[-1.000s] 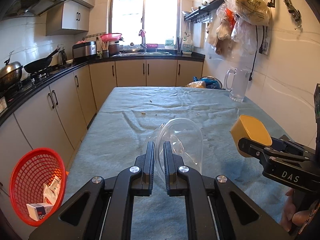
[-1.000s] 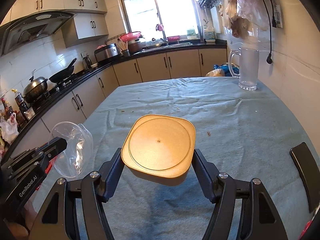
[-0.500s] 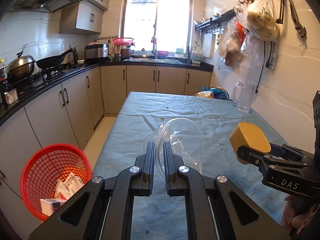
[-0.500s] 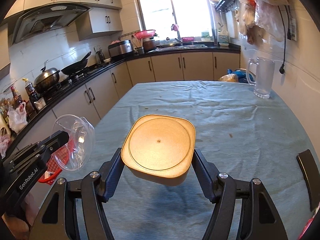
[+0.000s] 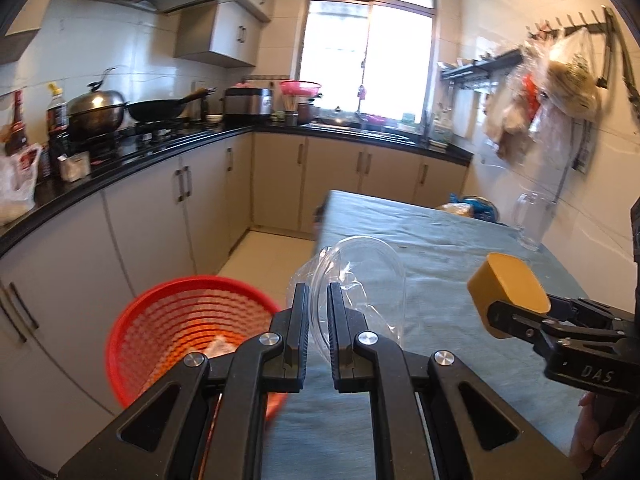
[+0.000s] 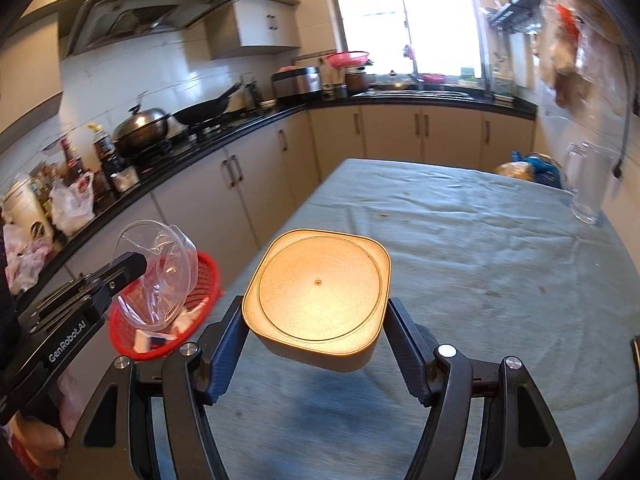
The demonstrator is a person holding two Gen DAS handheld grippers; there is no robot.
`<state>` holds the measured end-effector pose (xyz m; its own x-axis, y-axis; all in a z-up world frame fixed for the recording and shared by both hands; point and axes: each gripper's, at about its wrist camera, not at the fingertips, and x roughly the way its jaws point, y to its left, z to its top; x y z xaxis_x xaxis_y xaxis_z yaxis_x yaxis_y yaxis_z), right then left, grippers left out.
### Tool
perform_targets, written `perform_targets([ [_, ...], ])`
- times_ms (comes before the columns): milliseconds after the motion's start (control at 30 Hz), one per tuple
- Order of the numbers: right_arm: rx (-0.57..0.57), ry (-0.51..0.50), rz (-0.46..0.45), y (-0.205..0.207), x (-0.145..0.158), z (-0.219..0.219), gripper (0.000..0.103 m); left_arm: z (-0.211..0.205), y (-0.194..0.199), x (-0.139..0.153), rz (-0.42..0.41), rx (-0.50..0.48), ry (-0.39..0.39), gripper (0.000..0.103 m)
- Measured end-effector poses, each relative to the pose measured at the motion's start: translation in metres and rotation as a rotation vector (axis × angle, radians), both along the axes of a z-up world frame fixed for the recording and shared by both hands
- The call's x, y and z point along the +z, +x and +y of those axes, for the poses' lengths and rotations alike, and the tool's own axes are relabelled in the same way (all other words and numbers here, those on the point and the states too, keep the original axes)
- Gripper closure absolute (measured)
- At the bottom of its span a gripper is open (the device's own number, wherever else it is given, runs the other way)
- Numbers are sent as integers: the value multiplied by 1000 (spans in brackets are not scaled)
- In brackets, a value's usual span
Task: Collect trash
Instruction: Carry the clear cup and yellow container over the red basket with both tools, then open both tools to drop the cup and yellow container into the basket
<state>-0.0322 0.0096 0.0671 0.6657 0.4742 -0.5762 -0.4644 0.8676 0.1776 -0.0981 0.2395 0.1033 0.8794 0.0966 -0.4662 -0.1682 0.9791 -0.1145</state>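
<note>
Lower left of frame: red basket (image 5: pixel 188 328) sits directly below-left of left gripper (image 5: pixel 318 320), clamped on clear lid (image 5: pixel 360 276); right gripper (image 6: pixel 316 344), holding yellow tub (image 6: pixel 318 296), lies farther.

yellow container (image 6: pixel 318 292) clamped, red basket (image 6: pixel 208 280) left

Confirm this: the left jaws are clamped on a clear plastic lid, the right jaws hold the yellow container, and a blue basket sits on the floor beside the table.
One mistake: the basket is red, not blue, as the left wrist view shows. The rest stands.
</note>
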Motion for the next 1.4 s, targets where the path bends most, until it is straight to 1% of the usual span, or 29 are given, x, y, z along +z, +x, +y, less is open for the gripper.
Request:
perform_targets([
  [200,87,15,42,3,-5,38,30,50,-16,-14,28,86,3,95],
  [300,129,33,75,7,-8,55,30,74,-20,-25,59,125,-5,95],
  [400,165,43,102,10,-12,70,30,89,-20,-35,85,148,-16,95],
  [667,259,68,164,18,-19,113,30,103,-13,-54,126,160,-18,95],
  [900,306,101,261,38,-34,145,30,112,-9,-66,156,168,-15,95],
  [1000,315,122,307,47,-43,157,30,116,-8,-71,166,169,-15,95],
  [1133,323,142,345,55,-50,168,30,119,-7,-75,176,171,-13,95],
  [1400,312,147,378,66,-59,179,30,121,-3,-79,190,170,-7,95],
])
